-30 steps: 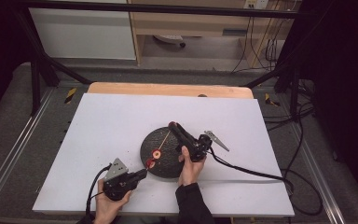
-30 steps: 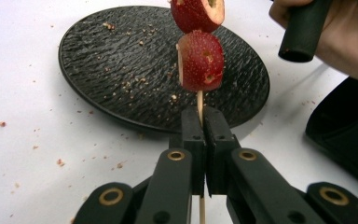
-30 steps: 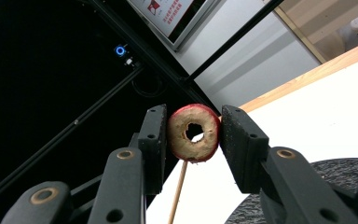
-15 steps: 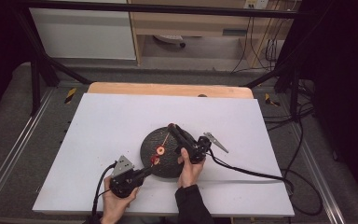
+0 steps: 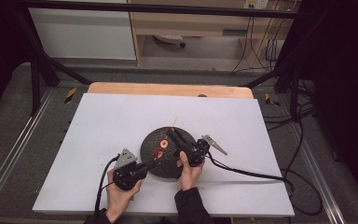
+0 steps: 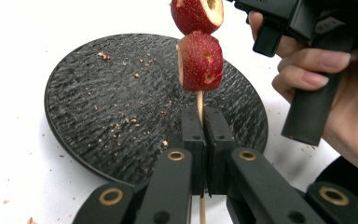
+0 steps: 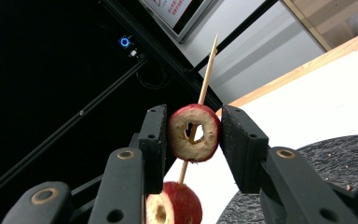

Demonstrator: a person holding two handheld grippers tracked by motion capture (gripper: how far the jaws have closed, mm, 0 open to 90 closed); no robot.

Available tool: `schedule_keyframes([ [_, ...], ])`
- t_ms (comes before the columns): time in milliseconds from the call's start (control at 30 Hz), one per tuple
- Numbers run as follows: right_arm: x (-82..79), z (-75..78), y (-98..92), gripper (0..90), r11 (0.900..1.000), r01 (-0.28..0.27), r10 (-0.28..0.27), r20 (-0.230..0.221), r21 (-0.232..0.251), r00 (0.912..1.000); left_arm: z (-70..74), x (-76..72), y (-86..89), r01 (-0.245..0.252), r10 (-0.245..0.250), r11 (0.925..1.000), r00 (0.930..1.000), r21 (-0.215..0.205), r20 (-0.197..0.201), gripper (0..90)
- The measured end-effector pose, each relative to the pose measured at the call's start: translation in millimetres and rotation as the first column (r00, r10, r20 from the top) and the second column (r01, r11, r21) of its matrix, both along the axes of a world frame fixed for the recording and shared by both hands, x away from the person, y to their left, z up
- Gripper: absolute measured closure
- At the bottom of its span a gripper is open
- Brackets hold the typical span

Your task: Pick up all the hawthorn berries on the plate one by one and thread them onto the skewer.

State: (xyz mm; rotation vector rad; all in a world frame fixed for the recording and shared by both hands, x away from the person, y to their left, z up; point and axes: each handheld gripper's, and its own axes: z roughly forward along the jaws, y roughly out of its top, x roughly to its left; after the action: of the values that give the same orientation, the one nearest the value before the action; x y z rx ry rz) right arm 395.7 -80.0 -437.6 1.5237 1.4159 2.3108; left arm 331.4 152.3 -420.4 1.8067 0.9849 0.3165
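In the lower centre of the high view, the left gripper (image 5: 154, 163) was clamped tight on the bare lower end of a thin wooden skewer (image 6: 199, 105), which rose over the black round plate (image 6: 102, 107) on the white table (image 5: 98, 116). A cored red fruit (image 6: 200, 61) sat on the skewer just above those jaws. Higher up the skewer, the right gripper (image 7: 193, 135) was closed on a second cored fruit (image 7: 194, 132), the skewer's tip pointing to the upper centre of its view.
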Motion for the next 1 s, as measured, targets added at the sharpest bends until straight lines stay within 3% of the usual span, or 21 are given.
schedule_keyframes([
  [500, -2.6, -2.1, 0.7, 62.2, 0.999, -0.029, 0.028, -0.009, -0.045, 0.9996, -4.2, 2.7, 3.1, 0.018, -0.018, 0.9998, 0.9998, 0.008, -0.009, 88.1],
  [667, -3.3, 4.9, -3.6, 57.0, 0.992, -0.042, 0.042, -0.006, -0.115, 0.9991, -4.4, 2.2, 6.0, 0.020, -0.019, 0.9997, 0.9998, 0.012, -0.009, 88.2],
  [833, -3.1, 15.6, -10.9, 46.7, 0.973, -0.058, 0.060, 0.003, -0.225, 0.9982, -5.2, 2.4, 11.2, 0.021, -0.021, 0.9995, 0.9998, 0.025, -0.004, 88.2],
  [967, -2.8, 20.7, -16.5, 33.6, 0.944, -0.066, 0.070, 0.001, -0.324, 0.9976, -6.1, 3.4, 16.2, 0.019, -0.019, 0.9992, 0.9998, 0.035, -0.004, 88.2],
  [1000, -2.1, 21.6, -18.3, 28.9, 0.930, -0.075, 0.079, -0.005, -0.359, 0.9969, -6.3, 3.5, 17.3, 0.021, -0.020, 0.9990, 0.9998, 0.039, -0.004, 88.2],
])
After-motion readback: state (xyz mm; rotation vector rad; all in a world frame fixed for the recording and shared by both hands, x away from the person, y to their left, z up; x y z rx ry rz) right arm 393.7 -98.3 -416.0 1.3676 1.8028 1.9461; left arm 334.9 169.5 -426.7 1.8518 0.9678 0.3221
